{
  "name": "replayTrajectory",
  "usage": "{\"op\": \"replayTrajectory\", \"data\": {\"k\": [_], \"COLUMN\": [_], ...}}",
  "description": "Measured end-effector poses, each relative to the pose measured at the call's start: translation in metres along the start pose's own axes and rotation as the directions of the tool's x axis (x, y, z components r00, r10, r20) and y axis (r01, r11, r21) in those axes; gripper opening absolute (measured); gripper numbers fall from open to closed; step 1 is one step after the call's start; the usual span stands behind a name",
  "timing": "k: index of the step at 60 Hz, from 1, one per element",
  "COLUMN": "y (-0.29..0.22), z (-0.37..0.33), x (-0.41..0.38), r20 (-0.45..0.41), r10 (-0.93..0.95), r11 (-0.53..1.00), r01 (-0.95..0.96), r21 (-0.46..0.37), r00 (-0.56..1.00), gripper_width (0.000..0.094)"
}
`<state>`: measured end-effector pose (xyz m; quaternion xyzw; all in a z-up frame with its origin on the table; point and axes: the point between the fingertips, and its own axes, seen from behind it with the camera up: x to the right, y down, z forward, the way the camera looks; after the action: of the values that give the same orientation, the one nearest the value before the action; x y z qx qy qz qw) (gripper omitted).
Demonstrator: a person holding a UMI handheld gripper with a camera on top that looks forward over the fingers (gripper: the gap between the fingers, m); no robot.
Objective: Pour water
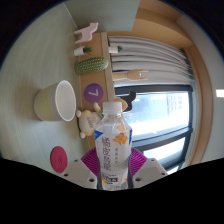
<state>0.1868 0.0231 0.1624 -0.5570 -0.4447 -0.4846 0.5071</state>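
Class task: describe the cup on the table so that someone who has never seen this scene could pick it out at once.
Start at the pale green table beside the window. The white cup stands open-topped on it, beyond the gripper, which grips a labelled bottle. Unlike the small colourful toys beside it, the cup is plain, white and hollow.

A clear bottle (pixel 113 148) with a white cap and a white-orange label (Chinese characters) stands upright. The empty white cup (pixel 56 99) sits upright, well apart to the bottle's upper left.
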Motion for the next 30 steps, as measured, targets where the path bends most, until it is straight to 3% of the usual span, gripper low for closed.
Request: {"op": "replayTrajectory", "data": {"k": [13,30], "y": [-0.028,-0.062], "z": [0.022,0.037], "x": [0.002,-0.005], "r20": [-0.053,-0.164], "r10": [-0.423,-0.761], "r11": [0.903,0.620], "r01": [0.426,0.778], "r21": [0.055,0.097], "r00": [0.905,0.627], "gripper_width": [0.0352,0.0350]}}
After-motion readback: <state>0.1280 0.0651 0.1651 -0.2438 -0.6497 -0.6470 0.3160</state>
